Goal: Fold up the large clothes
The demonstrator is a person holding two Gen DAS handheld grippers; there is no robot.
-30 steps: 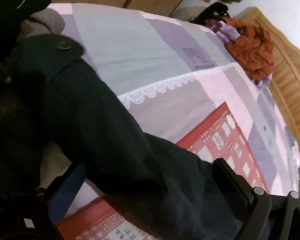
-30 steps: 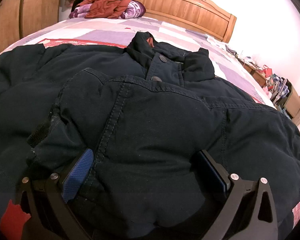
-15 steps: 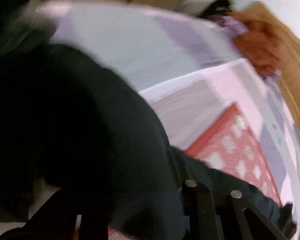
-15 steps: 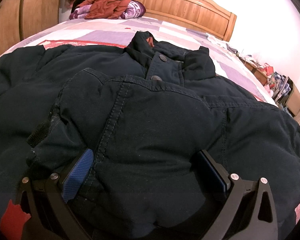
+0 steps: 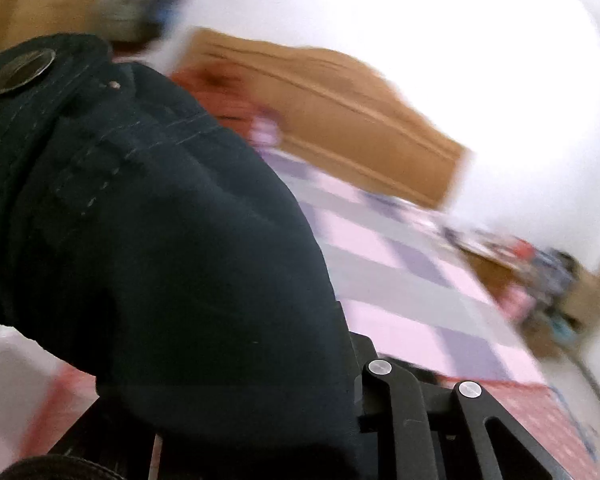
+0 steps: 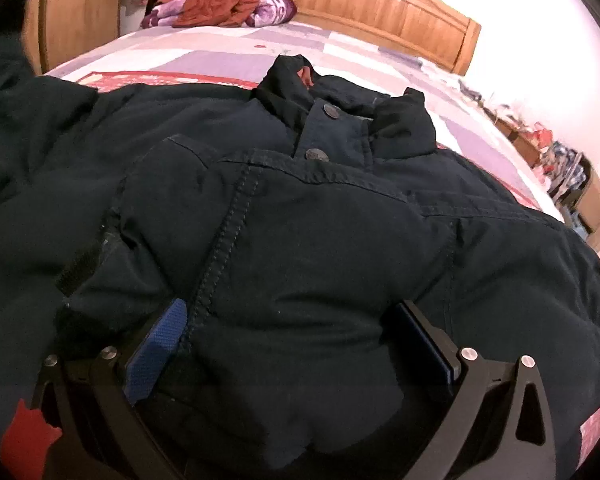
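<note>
**Dark jacket on patchwork bed, one part lifted**

Bed (image 6: 228, 46): wooden headboard (image 6: 380, 4) at the far end, covered with a quilt of pink, lilac and grey squares and a red-bordered panel. A wooden wardrobe (image 6: 76, 20) stands off its far left corner. It carries the two items below.

Item 1, jacket (image 6: 300, 240): large, dark navy, padded, lying across the near half of the bed with its collar (image 6: 340, 96) toward the headboard. Two metal snap buttons (image 6: 331, 111) show on the front placket below the collar. A folded-over part with heavy topstitching lies on top of the body, nearest the right wrist camera.

Item 2, pile of clothes (image 6: 224, 4): rust-red and purple, bunched against the headboard at the far left, well apart from the jacket.

Beside the bed, far right: a clutter of boxes and coloured things (image 6: 568, 176) on the floor, too blurred to sort.

Right gripper (image 6: 296, 344): angled down at the jacket, its blue-padded jaws standing wide with a thick bulge of jacket fabric filling the space between them; whether the pads actually press on it cannot be told.

Left gripper (image 5: 260, 412): raised above the bed, tilted, view blurred. Its jaws are clamped on a thick fold of the jacket, which rises from them and fills the left of the view, a snap button (image 5: 22, 70) at its upper end.
</note>
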